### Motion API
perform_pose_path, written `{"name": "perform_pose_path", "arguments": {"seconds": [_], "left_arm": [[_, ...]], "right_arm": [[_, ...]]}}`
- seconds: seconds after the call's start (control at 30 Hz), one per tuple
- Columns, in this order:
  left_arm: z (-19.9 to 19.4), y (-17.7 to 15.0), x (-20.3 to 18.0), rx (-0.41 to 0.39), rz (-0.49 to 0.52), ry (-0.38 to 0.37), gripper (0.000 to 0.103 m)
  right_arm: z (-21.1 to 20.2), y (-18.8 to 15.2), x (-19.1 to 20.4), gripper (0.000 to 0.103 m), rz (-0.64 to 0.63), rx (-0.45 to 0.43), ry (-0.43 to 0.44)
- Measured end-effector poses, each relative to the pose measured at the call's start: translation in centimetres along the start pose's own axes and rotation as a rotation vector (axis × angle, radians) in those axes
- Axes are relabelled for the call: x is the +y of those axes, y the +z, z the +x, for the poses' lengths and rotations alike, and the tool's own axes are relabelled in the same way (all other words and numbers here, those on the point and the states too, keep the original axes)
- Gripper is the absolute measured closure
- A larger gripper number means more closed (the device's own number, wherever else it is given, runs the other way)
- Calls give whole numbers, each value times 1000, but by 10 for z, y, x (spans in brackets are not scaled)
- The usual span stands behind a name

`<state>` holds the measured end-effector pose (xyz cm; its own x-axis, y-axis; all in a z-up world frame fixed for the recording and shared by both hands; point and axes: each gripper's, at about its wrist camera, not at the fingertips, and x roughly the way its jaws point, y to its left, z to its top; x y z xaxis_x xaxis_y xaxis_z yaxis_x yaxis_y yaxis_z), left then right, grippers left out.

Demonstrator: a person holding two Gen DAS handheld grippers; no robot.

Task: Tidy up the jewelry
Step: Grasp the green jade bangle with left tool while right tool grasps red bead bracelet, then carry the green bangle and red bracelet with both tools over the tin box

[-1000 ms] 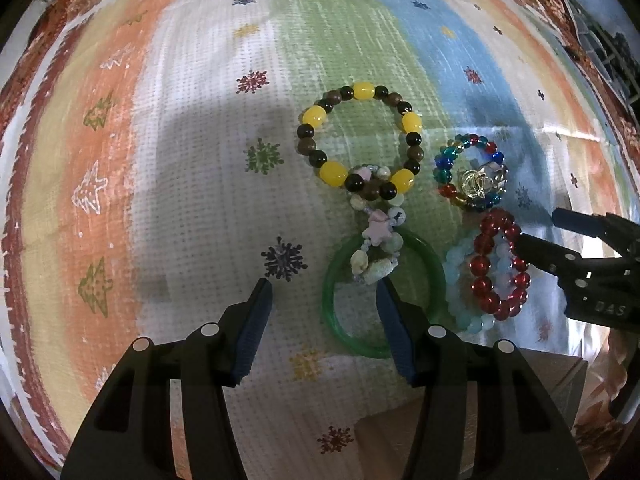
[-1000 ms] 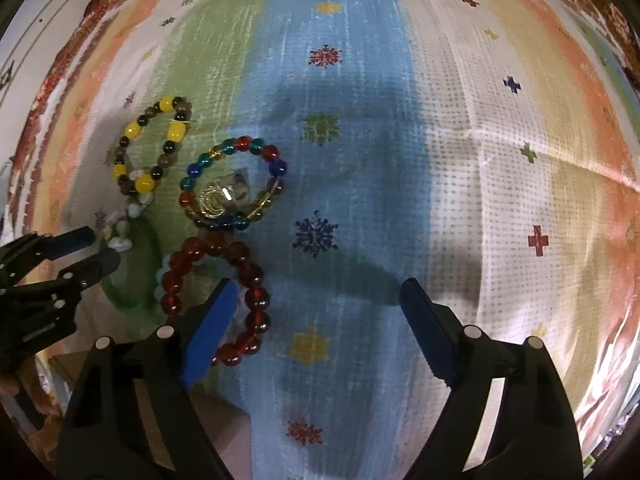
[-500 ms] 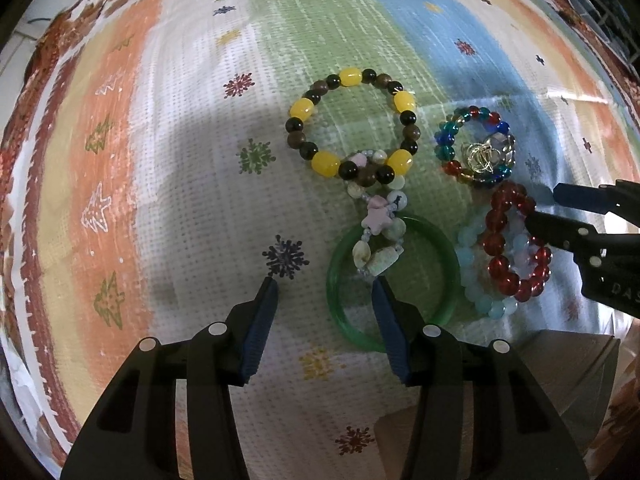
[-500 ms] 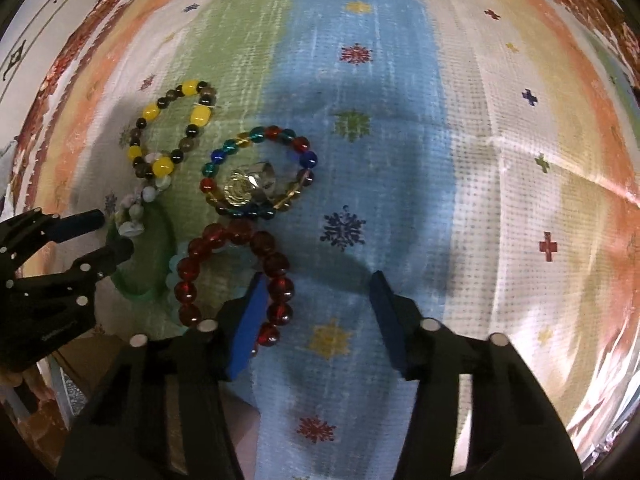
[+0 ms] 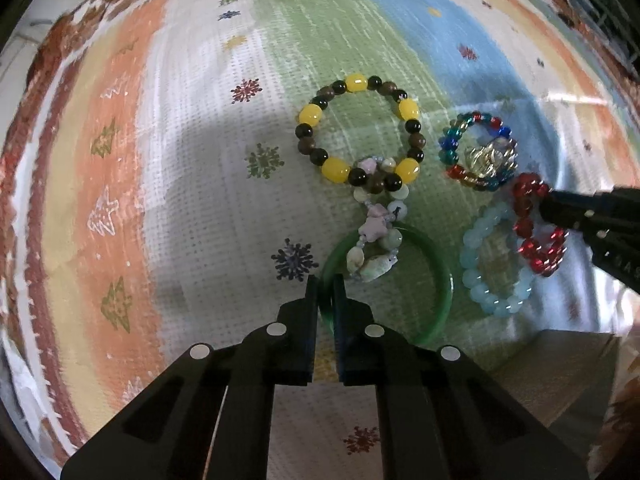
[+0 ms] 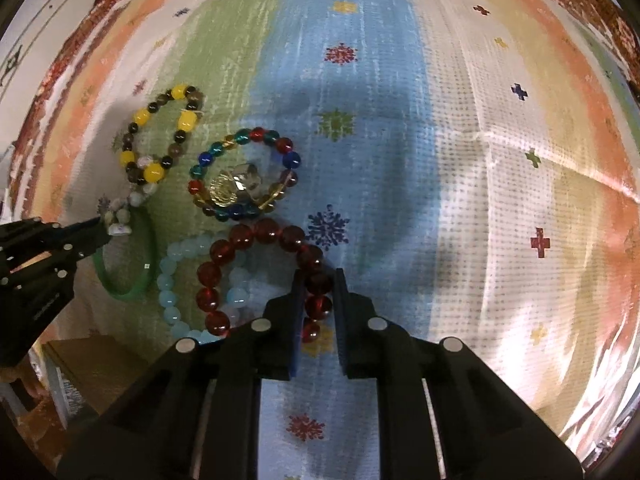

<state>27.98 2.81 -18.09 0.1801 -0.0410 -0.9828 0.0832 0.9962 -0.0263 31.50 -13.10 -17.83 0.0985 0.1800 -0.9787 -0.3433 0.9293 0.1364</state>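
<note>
Where both sets of jaws stood open a second ago, the left gripper (image 5: 326,292) now pinches the green bangle (image 5: 438,280) and the right gripper (image 6: 318,288) is closing on the red bracelet (image 6: 256,236), both flat on the striped tabletop (image 6: 460,160), seemingly ready for lifting.

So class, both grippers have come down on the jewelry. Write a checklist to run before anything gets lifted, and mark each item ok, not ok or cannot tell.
1. Left gripper grips the green bangle: ok, shut on its rim.
2. Right gripper grips the red bead bracelet: ok, jaws closing with a bead between them.
3. Bangle free of other pieces: not ok, the shell charm strand lies across its rim.
4. Red bracelet free: not ok, it overlaps the light blue bracelet.
5. Drop-off place ready: cannot tell, only part of a brown box shows.
</note>
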Motion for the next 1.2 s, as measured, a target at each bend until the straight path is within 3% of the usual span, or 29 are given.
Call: {"name": "perform_pose_path", "arguments": {"seconds": [0.7,1.2], "left_arm": [[-67,2,40,-147,-31,-105,94],[-95,-6,47,-210,-66,-119,94]], "right_arm": [[-61,-2,28,88,-107,-129,9],[-88,-10,37,88,-134,-193,10]]}}
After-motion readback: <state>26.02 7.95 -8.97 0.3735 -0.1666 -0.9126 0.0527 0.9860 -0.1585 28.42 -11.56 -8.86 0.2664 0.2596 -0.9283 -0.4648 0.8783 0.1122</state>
